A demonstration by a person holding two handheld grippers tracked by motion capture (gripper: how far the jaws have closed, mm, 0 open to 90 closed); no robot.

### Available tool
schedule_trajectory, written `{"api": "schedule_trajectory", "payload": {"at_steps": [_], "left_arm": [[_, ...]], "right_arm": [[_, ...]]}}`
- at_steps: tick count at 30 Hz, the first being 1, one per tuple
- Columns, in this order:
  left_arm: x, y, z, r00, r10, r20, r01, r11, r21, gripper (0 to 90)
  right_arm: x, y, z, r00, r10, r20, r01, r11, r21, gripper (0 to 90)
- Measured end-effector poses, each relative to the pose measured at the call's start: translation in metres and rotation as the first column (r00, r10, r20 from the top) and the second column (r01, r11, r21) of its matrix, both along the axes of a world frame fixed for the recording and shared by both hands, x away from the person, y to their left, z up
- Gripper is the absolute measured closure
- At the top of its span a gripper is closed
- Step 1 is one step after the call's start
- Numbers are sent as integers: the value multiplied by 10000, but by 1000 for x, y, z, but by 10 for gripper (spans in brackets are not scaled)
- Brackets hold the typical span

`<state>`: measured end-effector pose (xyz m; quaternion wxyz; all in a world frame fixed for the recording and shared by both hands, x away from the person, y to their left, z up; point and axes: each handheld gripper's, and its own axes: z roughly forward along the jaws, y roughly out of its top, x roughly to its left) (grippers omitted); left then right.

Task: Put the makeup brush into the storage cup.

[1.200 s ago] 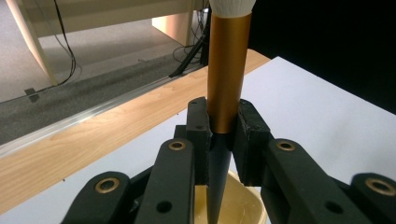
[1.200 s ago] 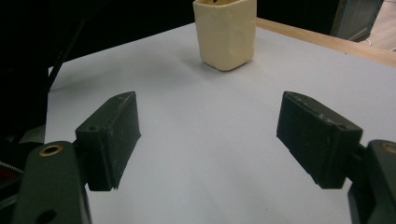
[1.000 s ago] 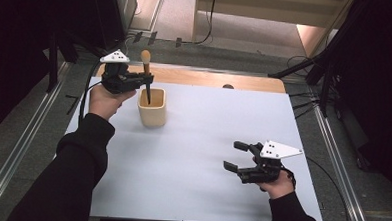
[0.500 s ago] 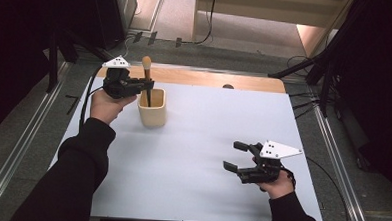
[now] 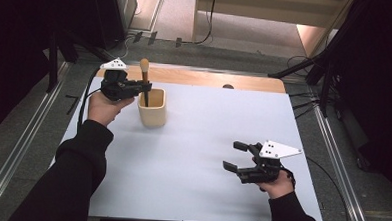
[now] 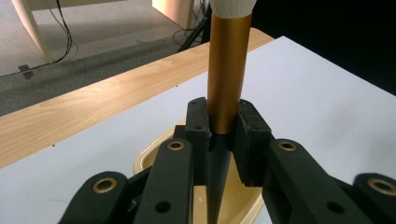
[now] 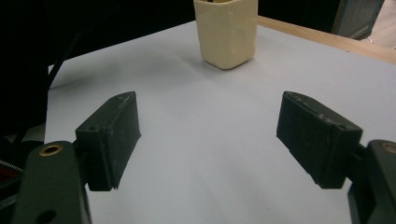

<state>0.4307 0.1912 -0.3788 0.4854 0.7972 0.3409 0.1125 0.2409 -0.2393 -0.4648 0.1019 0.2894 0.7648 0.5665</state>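
A makeup brush (image 5: 145,79) stands upright with a pale tip, a copper ferrule (image 6: 227,74) and a dark tapered handle whose lower end reaches down into a cream cup (image 5: 152,107). My left gripper (image 5: 141,88) is shut on the brush just above the cup's rim (image 6: 148,156), pads (image 6: 198,128) pressing either side of the ferrule. My right gripper (image 5: 235,156) hovers over the sheet at the front right, jaws wide open with nothing between them; the cup (image 7: 227,31) stands beyond it in the right gripper view.
A white sheet (image 5: 202,141) covers most of the wooden table (image 5: 205,80), whose far edge shows bare wood. Metal rails (image 5: 22,143) run along both sides on the floor, with cables and stand legs (image 5: 306,70) beyond the table.
The left hand with the brush has shifted slightly; the brush still stands in the cup. The right gripper has kept still.
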Motion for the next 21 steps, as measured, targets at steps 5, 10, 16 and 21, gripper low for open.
{"api": "schedule_trajectory", "payload": {"at_steps": [5,10,16,21], "left_arm": [[-1,2,1,9991,-149,399,155,9998,-158,527],[-1,5,4,9996,47,279,-48,10000,20,246],[-2,8,5,10000,-83,4,83,9999,117,195],[-5,9,6,9997,-230,-71,230,9997,63,190]], "right_arm": [[0,0,0,10000,30,18,-30,10000,-11,223],[0,0,0,10000,26,19,-26,10000,-16,222],[0,1,0,10000,74,-24,-74,10000,-57,222],[0,1,0,10000,61,-18,-61,10000,-35,222]]}}
